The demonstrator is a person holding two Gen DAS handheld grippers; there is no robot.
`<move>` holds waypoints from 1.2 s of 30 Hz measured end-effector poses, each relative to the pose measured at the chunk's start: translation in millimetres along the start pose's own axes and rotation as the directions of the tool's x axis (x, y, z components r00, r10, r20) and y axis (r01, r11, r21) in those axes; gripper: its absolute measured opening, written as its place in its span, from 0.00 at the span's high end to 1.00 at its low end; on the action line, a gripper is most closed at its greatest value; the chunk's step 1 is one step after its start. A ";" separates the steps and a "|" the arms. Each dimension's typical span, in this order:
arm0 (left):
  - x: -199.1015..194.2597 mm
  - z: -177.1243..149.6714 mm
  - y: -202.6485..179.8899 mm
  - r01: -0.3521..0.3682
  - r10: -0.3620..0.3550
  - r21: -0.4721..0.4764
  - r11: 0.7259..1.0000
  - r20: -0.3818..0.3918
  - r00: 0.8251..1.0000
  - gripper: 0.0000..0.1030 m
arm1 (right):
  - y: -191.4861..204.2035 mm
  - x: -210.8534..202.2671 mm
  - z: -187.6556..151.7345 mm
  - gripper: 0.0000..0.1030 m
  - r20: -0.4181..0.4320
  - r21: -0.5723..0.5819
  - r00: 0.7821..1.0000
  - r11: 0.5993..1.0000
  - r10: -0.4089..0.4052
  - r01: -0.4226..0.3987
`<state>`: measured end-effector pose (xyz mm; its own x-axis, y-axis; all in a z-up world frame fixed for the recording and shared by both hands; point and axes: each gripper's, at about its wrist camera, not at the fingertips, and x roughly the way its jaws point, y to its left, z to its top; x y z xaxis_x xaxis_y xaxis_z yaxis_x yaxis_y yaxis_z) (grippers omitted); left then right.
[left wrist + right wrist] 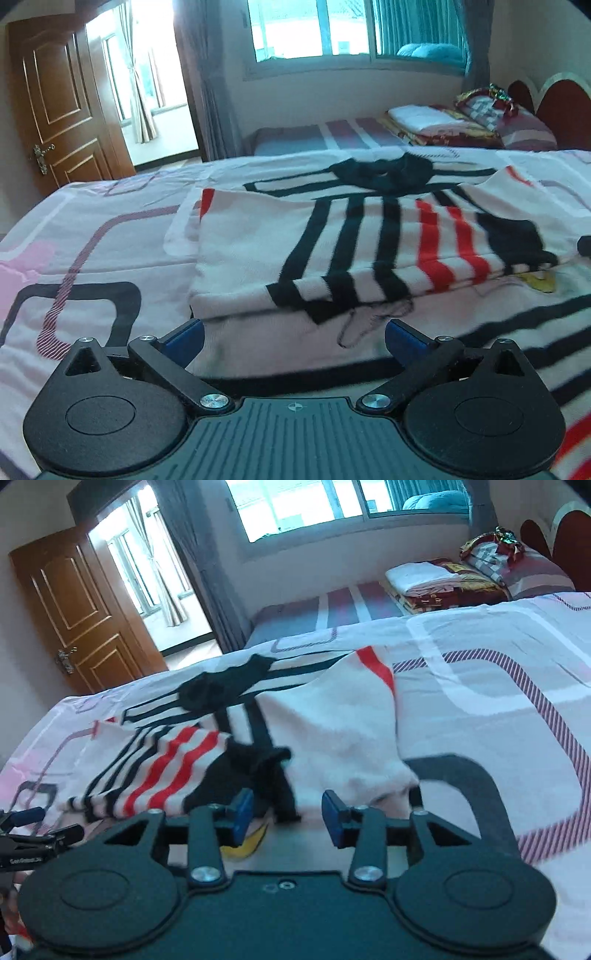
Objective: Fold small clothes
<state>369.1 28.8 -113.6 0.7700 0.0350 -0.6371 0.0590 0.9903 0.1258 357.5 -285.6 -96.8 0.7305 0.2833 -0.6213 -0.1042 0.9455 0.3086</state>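
Sweater half-folded on bedspread — both tools spread, empty.

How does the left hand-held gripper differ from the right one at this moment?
The left hand-held gripper has its jaws spread wider than the right hand-held gripper. The left one faces the folded edge of the striped sweater; the right one faces the sweater's black cuff. Both are open, hold nothing, and have blue pads.
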 end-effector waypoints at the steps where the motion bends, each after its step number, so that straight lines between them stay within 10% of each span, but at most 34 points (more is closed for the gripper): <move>1: -6.3 -1.8 -0.4 0.006 -0.006 0.001 1.000 0.007 1.000 0.00 | 2.1 -6.5 -2.8 0.61 0.002 -0.004 1.000 1.000 0.004 -0.004; 19: -133.4 -124.2 51.7 0.104 -0.105 -0.071 0.992 -0.008 0.994 0.01 | 18.5 -138.4 -93.5 0.54 0.000 0.064 0.998 0.996 -0.057 0.057; 21: -145.8 -144.3 65.8 0.146 -0.151 -0.123 0.982 -0.033 0.988 0.23 | 12.9 -152.5 -107.4 0.54 -0.009 0.081 0.999 0.995 -0.049 0.049; 24: -155.7 -170.0 85.5 0.203 -0.225 -0.222 0.954 -0.079 0.971 0.29 | 1.6 -170.8 -129.5 0.54 -0.032 0.133 0.999 0.991 -0.024 0.028; 28: -156.4 -198.0 106.0 0.348 -0.395 -0.408 0.844 -0.034 0.918 0.31 | -14.0 -187.3 -156.7 0.54 -0.056 0.235 0.998 0.972 0.009 0.004; 36: -121.9 -188.9 109.3 0.418 -0.470 -0.507 0.754 0.028 0.882 0.40 | -44.0 -175.2 -189.0 0.57 -0.071 0.445 0.993 0.894 0.097 -0.056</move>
<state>161.7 158.2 -165.9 0.6692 -0.4384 -0.5999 0.0438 0.8293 -0.5571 106.6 -346.5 -137.7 0.6671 0.3844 -0.6381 0.1663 0.7581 0.6306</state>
